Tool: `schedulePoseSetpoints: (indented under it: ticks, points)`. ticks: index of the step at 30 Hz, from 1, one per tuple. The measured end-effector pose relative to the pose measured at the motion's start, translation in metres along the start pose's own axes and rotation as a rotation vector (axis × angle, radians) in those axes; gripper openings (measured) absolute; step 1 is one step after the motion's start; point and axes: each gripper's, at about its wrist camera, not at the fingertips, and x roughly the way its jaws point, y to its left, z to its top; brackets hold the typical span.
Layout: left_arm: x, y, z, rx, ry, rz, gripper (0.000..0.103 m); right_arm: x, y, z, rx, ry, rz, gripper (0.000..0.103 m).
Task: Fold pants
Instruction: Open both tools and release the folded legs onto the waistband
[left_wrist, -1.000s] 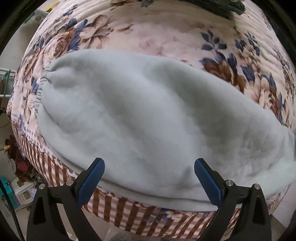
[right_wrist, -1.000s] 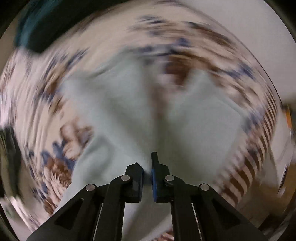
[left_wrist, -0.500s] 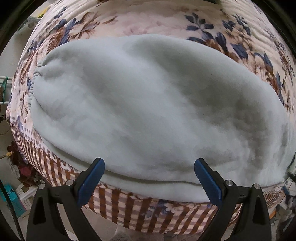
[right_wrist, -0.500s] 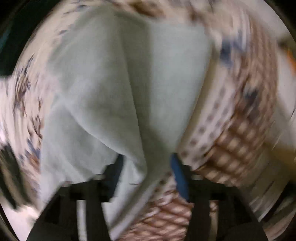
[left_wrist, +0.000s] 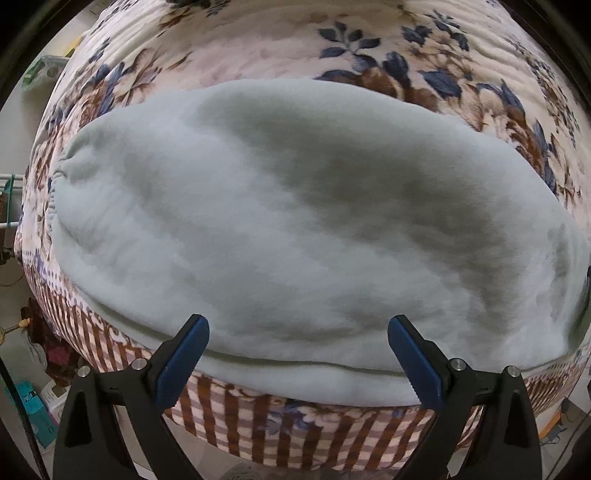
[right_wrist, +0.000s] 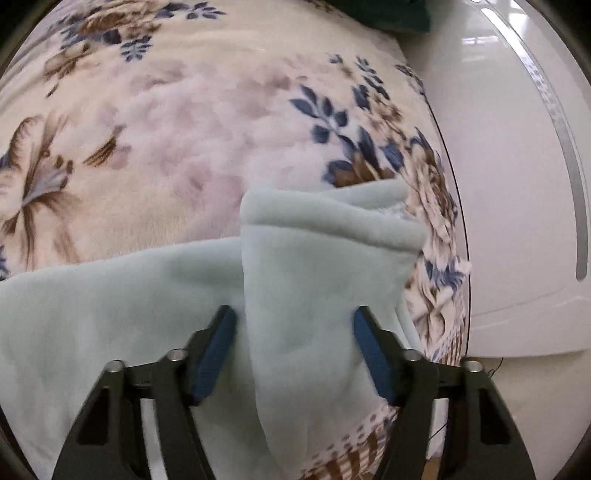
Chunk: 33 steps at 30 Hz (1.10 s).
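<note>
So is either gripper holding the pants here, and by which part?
Left gripper holds nothing, jaws wide above the pale pants. Right gripper is closing around a raised fold near the leg end, not yet clamped.

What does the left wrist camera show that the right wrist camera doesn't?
Only the left view shows the pants' gathered waistband, the blanket's striped border and clutter on the floor. Only the right view shows the bunched leg end and a white glossy panel. Both show the pale pants on the floral blanket. The left gripper is open; the right gripper is closing around the leg.
</note>
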Motion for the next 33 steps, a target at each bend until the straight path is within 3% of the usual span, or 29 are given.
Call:
schedulePoseSetpoints:
  ticks: [1,2,5,8,10,13,15,18,19,22,25,29,33]
  points:
    - [0.0,-0.003,0.0,0.001,-0.001,-0.001,0.099,0.004,-0.006,-0.002,0.012,0.002,0.011,0.017]
    - [0.0,-0.008,0.0,0.0,-0.002,-0.002,0.099,0.004,-0.01,-0.004,0.037,0.002,0.021,0.01]
    - [-0.013,-0.023,0.013,-0.008,-0.007,-0.007,0.099,-0.015,-0.066,-0.018,0.252,-0.035,0.149,0.009]
    - [-0.017,-0.018,0.025,-0.017,-0.01,-0.011,0.099,-0.024,-0.137,-0.049,0.507,-0.043,0.21,0.009]
    - [-0.017,-0.011,0.027,-0.028,-0.006,-0.015,0.099,-0.006,-0.175,-0.074,0.651,0.021,0.242,0.009]
    - [-0.015,-0.007,0.029,-0.047,0.004,-0.02,0.099,0.057,-0.207,-0.103,0.814,0.164,0.386,0.009]
    - [-0.013,-0.008,0.028,-0.064,0.016,-0.029,0.099,0.09,-0.204,-0.114,0.871,0.256,0.494,0.02]
    - [-0.017,-0.01,0.023,-0.081,0.003,-0.049,0.099,0.101,-0.196,-0.122,0.889,0.313,0.538,0.068]
    - [-0.021,-0.009,0.022,-0.087,-0.01,-0.057,0.099,0.094,-0.193,-0.125,0.898,0.298,0.54,0.072]
    - [-0.033,0.004,0.013,-0.119,-0.066,-0.088,0.099,0.057,-0.174,-0.136,0.879,0.251,0.54,0.072]
    - [-0.043,0.025,0.006,-0.152,-0.113,-0.111,0.099,0.014,-0.12,-0.143,0.758,0.254,0.631,0.072]
    - [-0.044,0.084,-0.006,-0.236,-0.136,-0.154,0.099,-0.035,-0.015,-0.157,0.542,0.307,0.775,0.072]
    - [-0.03,0.164,-0.023,-0.343,-0.121,-0.167,0.099,-0.064,0.088,-0.194,0.456,0.424,0.874,0.072]
